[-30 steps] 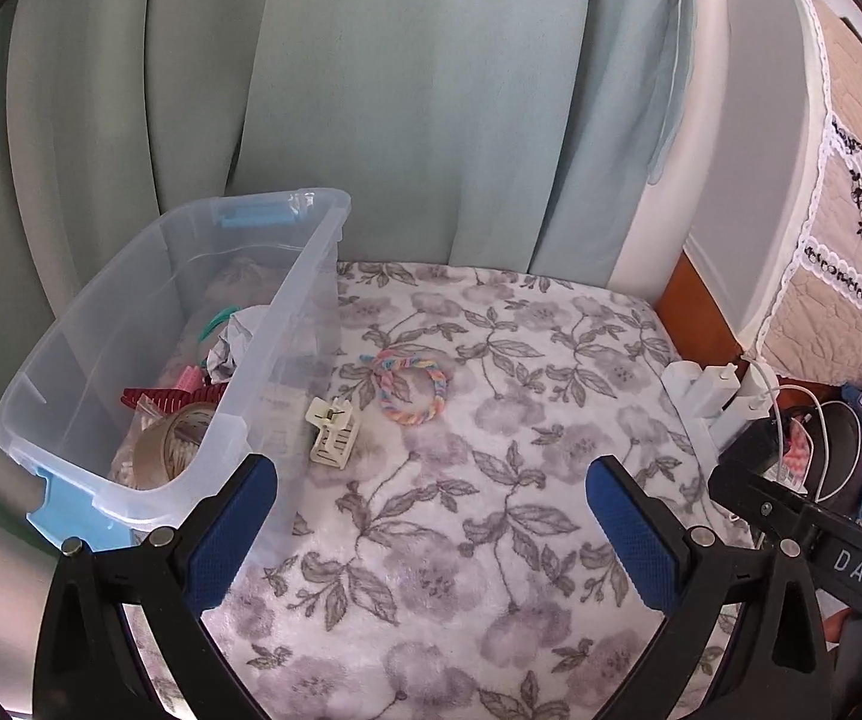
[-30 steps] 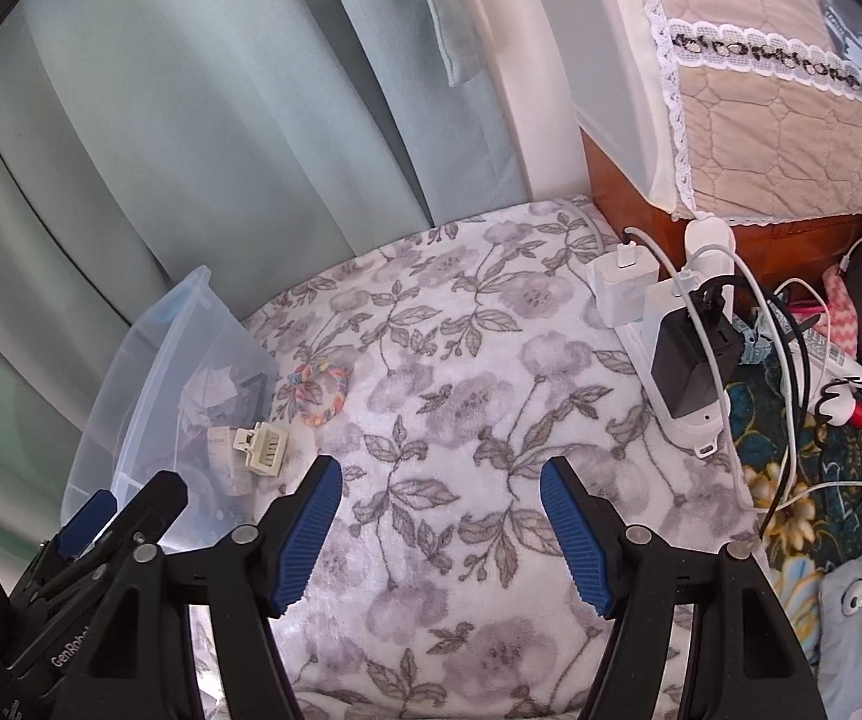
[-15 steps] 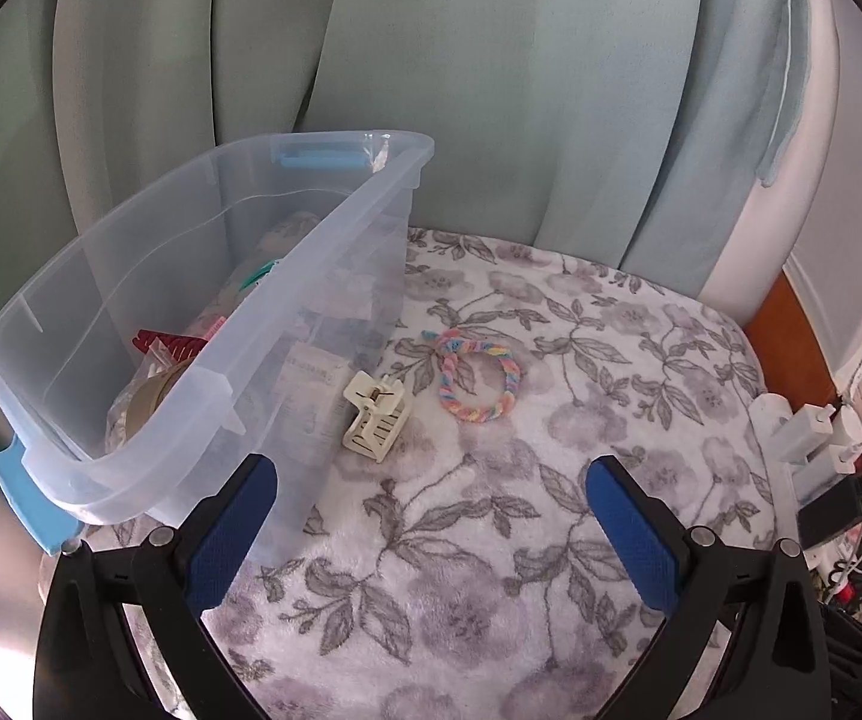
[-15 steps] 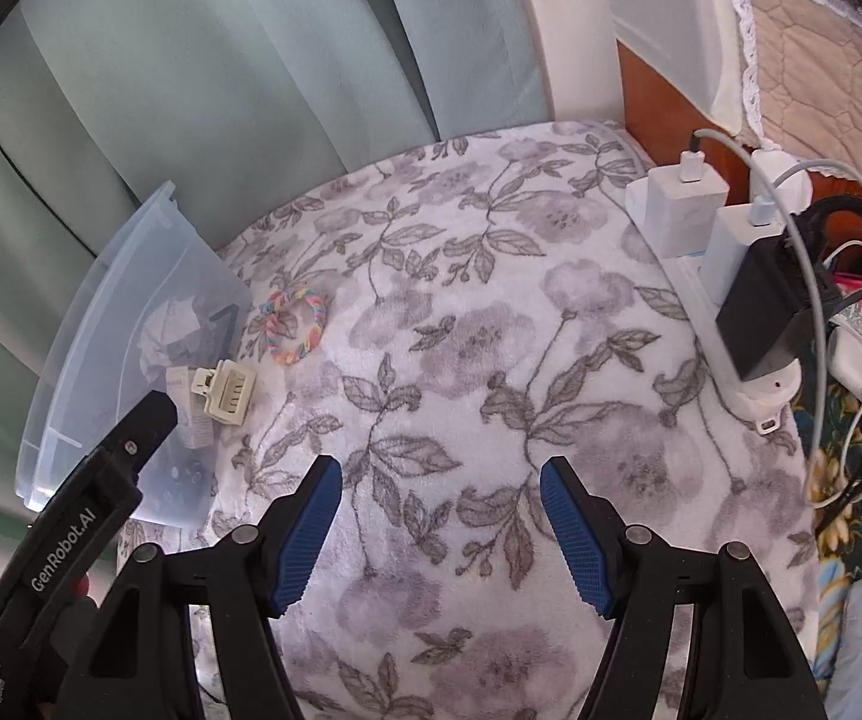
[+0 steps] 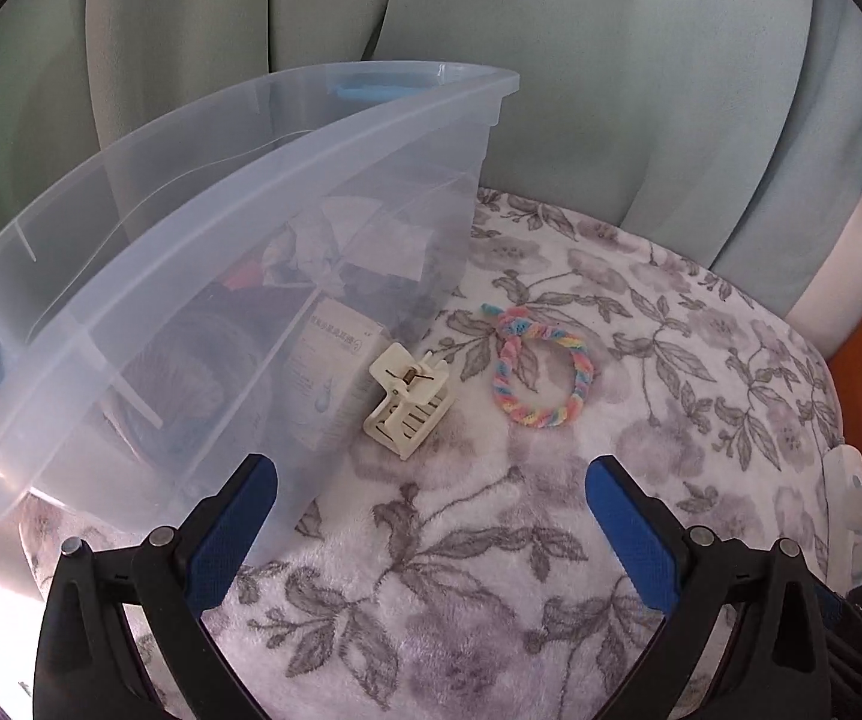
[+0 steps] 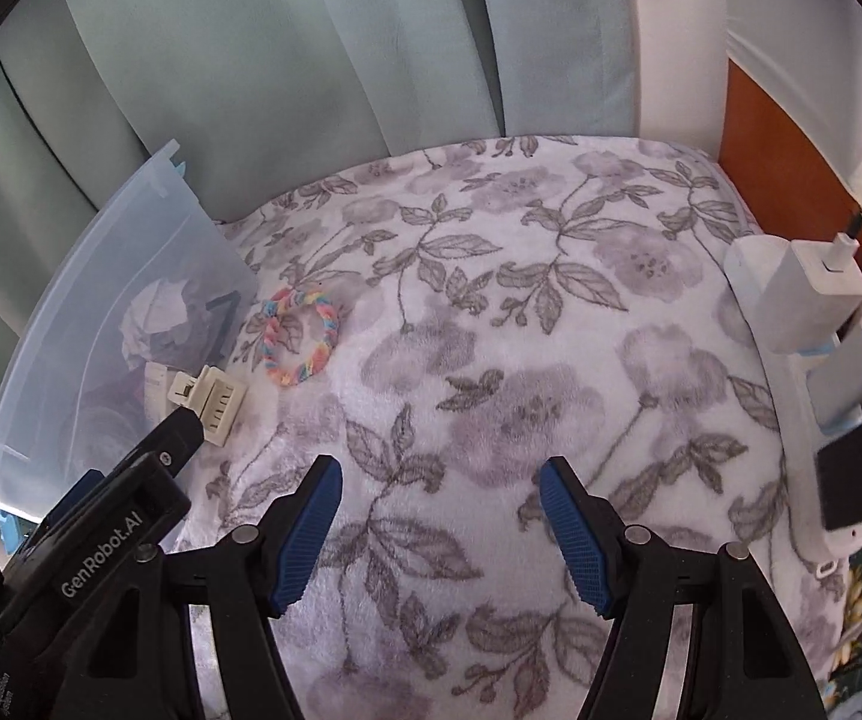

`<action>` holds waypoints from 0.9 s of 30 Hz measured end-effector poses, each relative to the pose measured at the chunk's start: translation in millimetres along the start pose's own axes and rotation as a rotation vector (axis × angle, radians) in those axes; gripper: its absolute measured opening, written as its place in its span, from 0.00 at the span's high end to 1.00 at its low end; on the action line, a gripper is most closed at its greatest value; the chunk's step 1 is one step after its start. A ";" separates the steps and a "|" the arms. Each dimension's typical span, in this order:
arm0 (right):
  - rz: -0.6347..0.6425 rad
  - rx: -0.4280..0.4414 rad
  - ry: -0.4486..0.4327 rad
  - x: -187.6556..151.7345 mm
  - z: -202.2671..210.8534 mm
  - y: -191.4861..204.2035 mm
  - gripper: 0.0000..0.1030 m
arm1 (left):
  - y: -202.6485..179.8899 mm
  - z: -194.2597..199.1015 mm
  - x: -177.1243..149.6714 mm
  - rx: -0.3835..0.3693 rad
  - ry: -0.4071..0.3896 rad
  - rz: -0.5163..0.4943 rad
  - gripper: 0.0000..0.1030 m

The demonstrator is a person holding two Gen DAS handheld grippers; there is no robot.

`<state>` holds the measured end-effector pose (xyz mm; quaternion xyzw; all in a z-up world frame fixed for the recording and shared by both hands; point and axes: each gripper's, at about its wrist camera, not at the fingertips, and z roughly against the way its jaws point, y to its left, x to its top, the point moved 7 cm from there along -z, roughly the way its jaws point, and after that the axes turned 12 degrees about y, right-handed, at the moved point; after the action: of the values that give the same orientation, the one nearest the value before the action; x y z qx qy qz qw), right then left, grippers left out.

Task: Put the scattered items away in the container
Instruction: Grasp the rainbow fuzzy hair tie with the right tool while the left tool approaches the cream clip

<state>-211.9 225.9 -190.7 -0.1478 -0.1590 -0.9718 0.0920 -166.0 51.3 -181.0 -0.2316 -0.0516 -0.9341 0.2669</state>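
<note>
Two items lie loose on the floral blanket (image 5: 490, 588): a cream hair claw clip (image 5: 407, 399) resting just beside the long wall of the clear plastic container (image 5: 287, 138), and a rainbow braided loop (image 5: 541, 369) a little further out, toward the middle of the blanket. The container stands along the blanket's left edge, against the curtain (image 5: 550, 48), already holding several things.

The left gripper (image 5: 431, 525) has its jaws spread wide with nothing between them, and it points down at the clip. The right gripper (image 6: 439, 531) is likewise released and empty, hovering over bare blanket nearer the right edge, where the chargers (image 6: 814, 294) sit.

The step in hand looks like picking up the clip with the left gripper. To do it well, come down with one jaw on each side of the clip's body, keeping the left jaw clear of the container wall, which is very close. The clip looks rigid but springy, so closing across its flat sides should hold better than across the teeth. The plush blanket gives, so press slightly into it. The loop probably suits the right gripper; pinch one strand.
</note>
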 end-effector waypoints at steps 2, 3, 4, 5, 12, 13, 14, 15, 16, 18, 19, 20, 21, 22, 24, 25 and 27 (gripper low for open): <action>0.023 0.009 0.003 7.4 -6.0 -0.5 0.30 | -0.6 -5.9 2.4 0.027 -0.004 0.007 0.01; 0.038 0.015 0.004 11.3 -9.0 0.4 0.31 | -0.1 -7.8 3.2 0.050 -0.011 0.015 0.01; 0.054 0.025 0.005 15.8 -12.2 1.8 0.32 | -0.5 -9.2 3.8 0.059 -0.018 0.023 0.01; 0.069 0.036 0.007 20.0 -15.2 3.8 0.36 | -0.8 -10.7 4.3 0.066 -0.022 0.033 0.01; 0.128 0.105 0.057 55.5 -40.9 5.2 0.41 | -5.2 -24.9 6.4 0.170 -0.039 0.071 0.02; 0.146 0.102 0.067 59.9 -45.9 6.4 0.41 | -4.9 -27.6 7.2 0.182 -0.036 0.081 0.02; 0.162 0.099 0.071 64.4 -50.8 7.2 0.41 | -4.7 -29.4 7.4 0.194 -0.036 0.089 0.02; 0.176 0.106 0.082 68.8 -55.3 8.1 0.42 | -4.7 -31.2 7.7 0.200 -0.038 0.097 0.02; 0.190 0.112 0.091 72.7 -59.2 9.6 0.42 | -5.0 -33.1 7.7 0.208 -0.040 0.103 0.02; 0.215 0.123 0.102 81.4 -65.3 13.2 0.42 | -6.7 -38.9 6.8 0.232 -0.025 0.103 0.02; 0.229 0.133 0.103 85.7 -67.1 16.5 0.42 | -6.9 -41.8 5.6 0.244 -0.013 0.106 0.02; 0.245 0.138 0.097 89.7 -68.1 20.6 0.42 | -6.6 -43.2 4.6 0.250 -0.012 0.111 0.02; 0.267 0.145 0.094 93.3 -69.4 25.7 0.42 | -5.6 -43.9 4.2 0.262 -0.018 0.117 0.02; 0.290 0.155 0.099 96.2 -72.0 31.7 0.42 | -5.4 -44.1 3.4 0.274 -0.024 0.119 0.02; 0.344 0.169 0.125 99.7 -81.0 45.7 0.44 | -7.1 -47.4 3.2 0.295 -0.021 0.114 0.02; 0.374 0.166 0.135 100.1 -86.0 53.2 0.44 | -7.9 -50.0 3.8 0.294 -0.014 0.110 0.02; 0.426 0.157 0.155 100.0 -95.5 66.8 0.45 | -7.1 -54.6 3.9 0.289 0.001 0.113 0.02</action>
<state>-315.4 118.3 -226.7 -0.0953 -0.1914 -0.9236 0.3182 -194.7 43.5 -227.4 -0.1928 -0.1723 -0.9004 0.3498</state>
